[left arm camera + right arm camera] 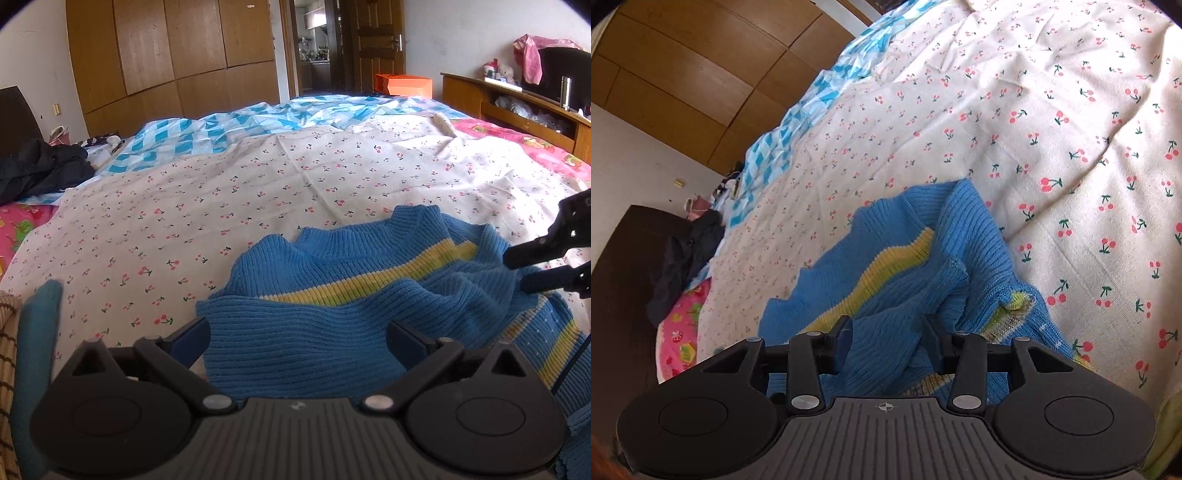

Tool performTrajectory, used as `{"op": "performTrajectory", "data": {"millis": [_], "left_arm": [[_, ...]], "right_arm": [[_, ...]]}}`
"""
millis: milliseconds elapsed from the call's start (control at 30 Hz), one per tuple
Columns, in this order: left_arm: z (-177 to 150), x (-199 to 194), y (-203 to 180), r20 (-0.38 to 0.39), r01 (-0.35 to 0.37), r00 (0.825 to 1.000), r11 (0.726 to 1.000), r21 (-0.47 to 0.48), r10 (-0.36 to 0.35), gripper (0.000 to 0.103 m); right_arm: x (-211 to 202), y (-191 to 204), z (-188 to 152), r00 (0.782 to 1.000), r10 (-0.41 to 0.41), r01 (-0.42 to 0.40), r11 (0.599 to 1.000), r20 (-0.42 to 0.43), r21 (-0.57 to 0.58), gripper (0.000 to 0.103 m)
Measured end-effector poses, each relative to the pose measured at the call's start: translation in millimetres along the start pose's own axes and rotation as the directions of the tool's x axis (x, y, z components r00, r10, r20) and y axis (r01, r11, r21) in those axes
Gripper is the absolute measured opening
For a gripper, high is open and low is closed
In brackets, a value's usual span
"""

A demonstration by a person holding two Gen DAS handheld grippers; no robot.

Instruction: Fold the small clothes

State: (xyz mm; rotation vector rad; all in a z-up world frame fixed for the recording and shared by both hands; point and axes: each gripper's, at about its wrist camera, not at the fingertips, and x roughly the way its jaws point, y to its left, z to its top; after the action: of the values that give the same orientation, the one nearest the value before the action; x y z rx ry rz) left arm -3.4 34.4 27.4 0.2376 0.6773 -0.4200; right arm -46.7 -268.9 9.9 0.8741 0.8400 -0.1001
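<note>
A blue ribbed sweater (303, 332) with a yellow stripe lies rumpled on the cherry-print sheet (221, 206), collar toward the far side. My left gripper (299, 336) hovers over its near hem, jaws wide open, a finger on each side of the folded edge without pinching it. My right gripper (524, 271) reaches in from the right at the sweater's shoulder. In the right wrist view the sweater (886, 266) bunches up between the right gripper (886, 332) fingers, which stand apart with loose fabric between them, so it is open.
The bed carries a blue checked sheet (221, 129) at the far side and a pink sheet (517, 140) on the right. Dark clothes (37, 170) are piled at the left. A wooden headboard shelf (517, 103) and wardrobe (166, 55) stand behind.
</note>
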Motion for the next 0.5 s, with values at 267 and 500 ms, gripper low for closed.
{"op": "performTrajectory", "data": {"millis": [267,500], "left_arm": [[-1.2,-0.1,3.6,0.002,-0.003,1.000,1.000,-0.013,0.003,0.103],[9.1,-16.6,15.3,0.076,-0.006,0.997,0.997,-0.074,0.012,0.103]], "right_arm": [[24.9,-4.1,11.3,1.000,0.004,-0.003,0.998,-0.020,0.056,0.010],[-45.0,53.8,14.6,0.948,0.265,-0.233,0.955,0.177,-0.185,0.009]]}}
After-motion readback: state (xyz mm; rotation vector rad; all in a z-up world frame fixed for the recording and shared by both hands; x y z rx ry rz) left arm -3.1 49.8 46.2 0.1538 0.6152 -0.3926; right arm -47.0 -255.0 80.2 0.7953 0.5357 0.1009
